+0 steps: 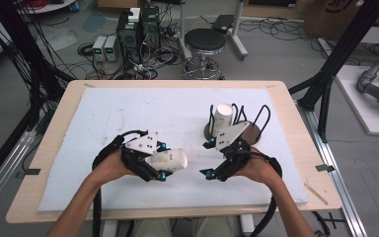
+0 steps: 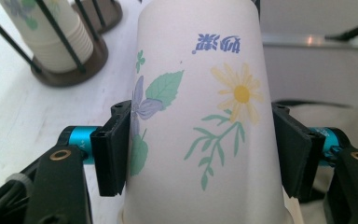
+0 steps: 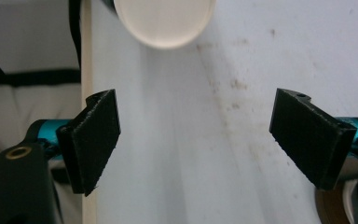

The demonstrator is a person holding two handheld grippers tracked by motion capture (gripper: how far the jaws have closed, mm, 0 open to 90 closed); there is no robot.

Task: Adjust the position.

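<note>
We see the left gripper (image 1: 164, 168) clamped on a flowered paper cup (image 2: 200, 116) at the near-left tabletop (image 1: 49, 148); the right gripper's (image 1: 208, 159) fingers (image 3: 95, 140) stand apart, with what seems a cup stack (image 1: 223, 118) in the wire holder (image 1: 256, 129) just beyond.

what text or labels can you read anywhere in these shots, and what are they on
Paper cup held in the left gripper: a short blue printed word above the yellow daisy, seen upside down, apparently Chinese characters; too stylised to read for certain.
Stacked cups in the wire holder: flower print, no legible text.
Equipment boxes on the floor: any labels are too small to read.
Right gripper: no markings.
</note>
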